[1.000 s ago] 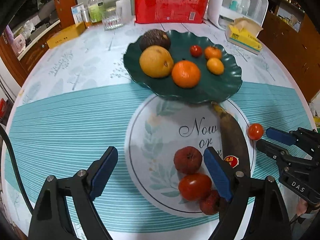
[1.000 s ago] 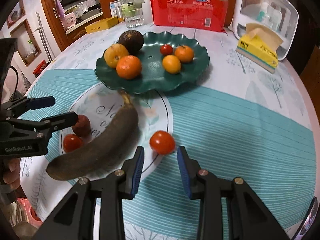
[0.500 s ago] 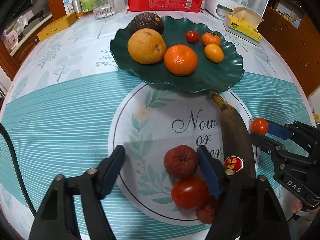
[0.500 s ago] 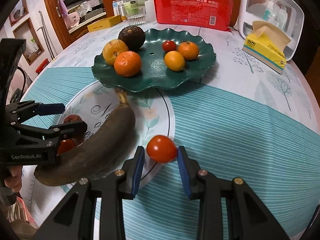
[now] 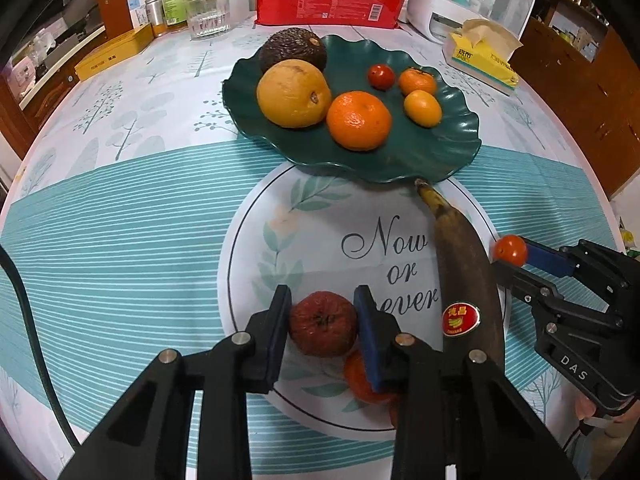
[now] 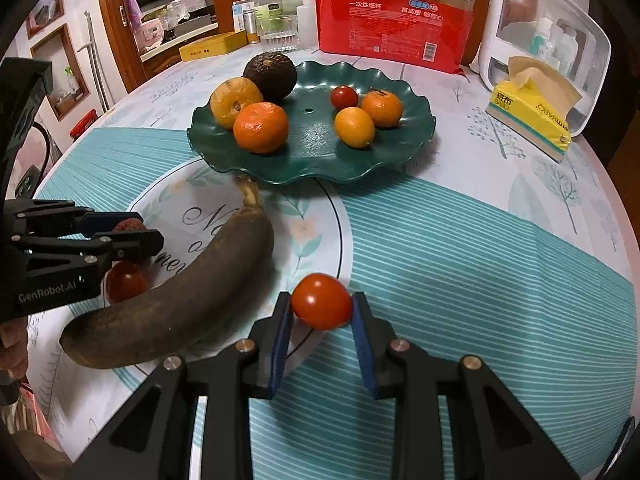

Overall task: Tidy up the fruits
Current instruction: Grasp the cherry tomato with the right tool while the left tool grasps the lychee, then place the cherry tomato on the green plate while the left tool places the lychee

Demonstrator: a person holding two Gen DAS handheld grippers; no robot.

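My left gripper [image 5: 322,320] is closing its jaws on a wrinkled dark red fruit [image 5: 323,324], and both blue pads touch its sides on the printed circle of the tablecloth. My right gripper [image 6: 322,312] is closing on a red tomato [image 6: 322,300], which sits pinched between its pads just above the cloth. A blackened banana [image 6: 192,292] lies between the two grippers, its stem toward the green wavy plate [image 6: 280,174]. The plate holds oranges, an avocado, a small tomato and a kumquat. A second tomato [image 5: 366,380] lies partly hidden under my left fingers.
A red pack of paper cups [image 6: 392,28], a glass [image 6: 278,34], bottles and a yellow box stand along the table's far edge. A yellow tissue box [image 6: 532,120] and a white case [image 6: 548,36] sit at the back right. A hand shows at the lower left.
My left gripper's jaws came in from wide apart onto the wrinkled red fruit. My right gripper advanced around the tomato and narrowed onto it; the tomato now sits slightly raised.
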